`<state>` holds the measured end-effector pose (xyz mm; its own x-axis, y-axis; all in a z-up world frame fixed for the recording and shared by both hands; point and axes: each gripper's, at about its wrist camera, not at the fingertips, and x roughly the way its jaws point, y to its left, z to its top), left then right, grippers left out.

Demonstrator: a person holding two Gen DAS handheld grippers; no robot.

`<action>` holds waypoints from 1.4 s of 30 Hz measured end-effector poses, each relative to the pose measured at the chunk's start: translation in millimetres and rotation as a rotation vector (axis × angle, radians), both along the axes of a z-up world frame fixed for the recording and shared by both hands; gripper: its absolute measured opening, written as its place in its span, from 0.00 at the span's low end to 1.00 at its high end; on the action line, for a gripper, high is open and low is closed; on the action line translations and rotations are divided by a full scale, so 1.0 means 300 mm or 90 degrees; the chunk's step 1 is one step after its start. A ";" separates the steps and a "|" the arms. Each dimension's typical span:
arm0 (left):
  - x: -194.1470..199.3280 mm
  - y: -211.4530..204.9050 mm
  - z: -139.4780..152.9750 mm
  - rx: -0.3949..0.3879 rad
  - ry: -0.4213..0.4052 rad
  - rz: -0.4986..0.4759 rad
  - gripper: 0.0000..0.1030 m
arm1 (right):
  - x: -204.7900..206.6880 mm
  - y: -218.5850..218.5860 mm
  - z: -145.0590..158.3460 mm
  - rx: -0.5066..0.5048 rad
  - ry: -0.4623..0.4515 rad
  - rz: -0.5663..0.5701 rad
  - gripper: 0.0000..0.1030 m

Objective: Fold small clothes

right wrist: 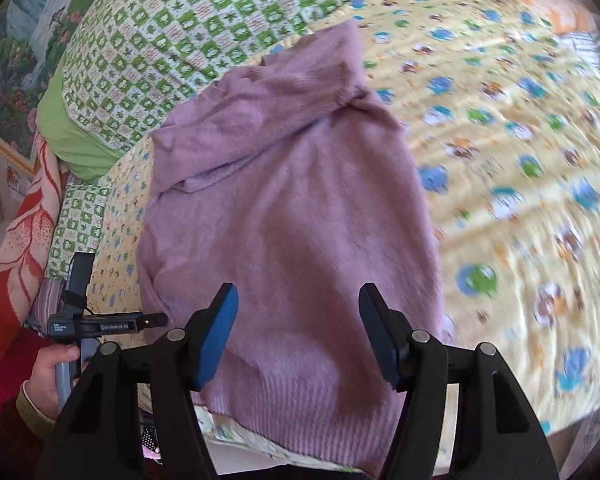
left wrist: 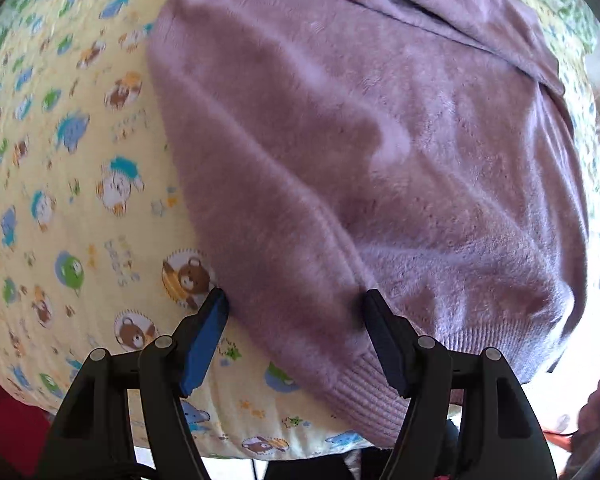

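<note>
A fuzzy lilac sweater (left wrist: 360, 152) lies flat on a bed, its ribbed hem toward me and sleeves folded in over the body. My left gripper (left wrist: 294, 300) is open, its fingers spread over the sweater's lower left edge near the hem. In the right wrist view the same sweater (right wrist: 284, 208) stretches away from me. My right gripper (right wrist: 298, 300) is open above the hem area, holding nothing. The left gripper's body (right wrist: 80, 320) shows at the left of that view, held in a hand.
The bed is covered by a yellow quilt with cartoon animals (left wrist: 72, 184) (right wrist: 520, 160). A green-and-white checked pillow (right wrist: 188, 28) lies at the far end. A red-orange blanket (right wrist: 16, 264) hangs at the left. The bed's near edge runs just below the hem.
</note>
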<state>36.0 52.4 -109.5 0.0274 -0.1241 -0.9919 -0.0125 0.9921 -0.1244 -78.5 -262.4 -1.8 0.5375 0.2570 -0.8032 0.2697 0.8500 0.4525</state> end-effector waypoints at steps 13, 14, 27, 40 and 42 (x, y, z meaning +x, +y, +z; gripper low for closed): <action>-0.042 -0.128 0.009 -0.030 0.054 -0.025 0.70 | -0.107 0.015 -0.052 -0.012 0.043 -0.003 0.62; -0.044 -0.145 0.000 -0.023 0.056 -0.028 0.72 | -0.105 0.024 -0.057 -0.019 0.049 0.001 0.62; -0.129 -0.302 -0.007 0.077 -0.033 -0.143 0.30 | -0.158 0.064 -0.125 -0.067 0.098 0.007 0.62; -0.375 0.067 0.028 -0.133 -0.039 0.012 0.11 | -0.215 0.019 -0.155 -0.039 0.117 -0.023 0.62; -0.395 0.082 0.023 -0.166 -0.034 0.025 0.16 | -0.227 0.004 -0.160 -0.011 0.110 -0.039 0.62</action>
<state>-82.6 77.2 -102.7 0.0881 -0.3737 -0.9234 -0.0365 0.9251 -0.3779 -146.5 -261.3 -49.9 0.4047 0.2135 -0.8892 0.3932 0.8373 0.3800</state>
